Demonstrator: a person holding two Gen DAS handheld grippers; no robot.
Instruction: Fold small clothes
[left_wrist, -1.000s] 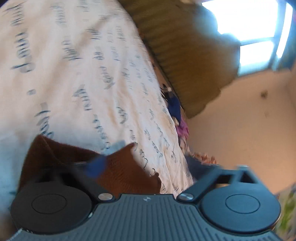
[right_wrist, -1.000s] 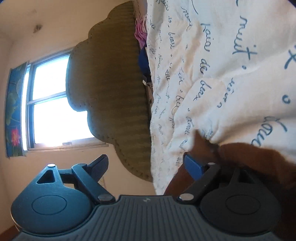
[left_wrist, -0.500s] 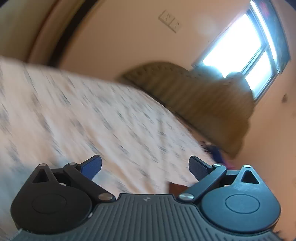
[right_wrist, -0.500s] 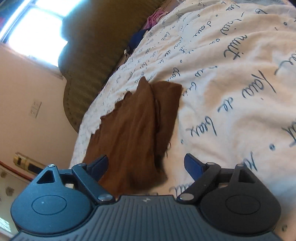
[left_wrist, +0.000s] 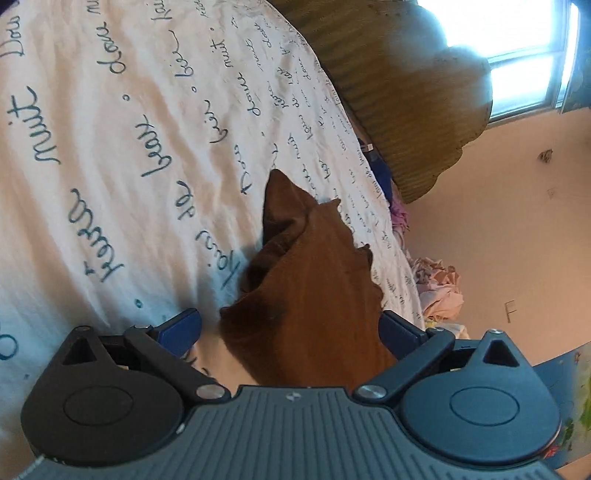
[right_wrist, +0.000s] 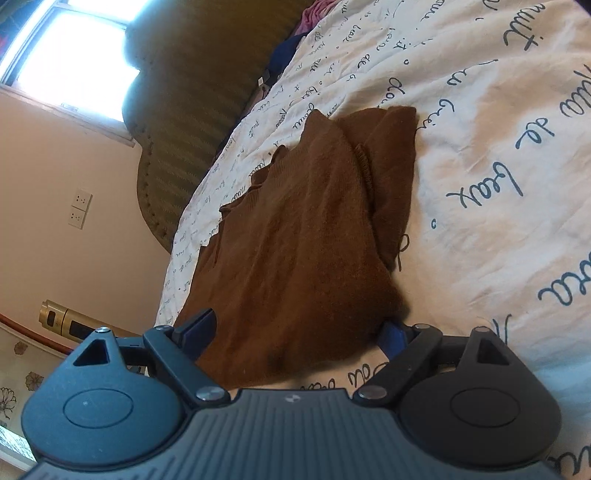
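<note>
On the script-print duvet (right_wrist: 480, 110) lies the brown knit top (right_wrist: 303, 236), part folded. Both grippers, left (left_wrist: 291, 328) & right (right_wrist: 295, 332), spread wide, empty. Pinch both near corners evenly, fold w/ hem edges aligned.

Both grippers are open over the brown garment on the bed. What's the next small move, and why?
Probably ease the right gripper down and close it on the near edge of the brown garment. Both it and the left gripper stand open and hold nothing, while the garment lies loosely doubled on the bedspread, one layer jutting out to the side, so the fold looks unfinished.
</note>
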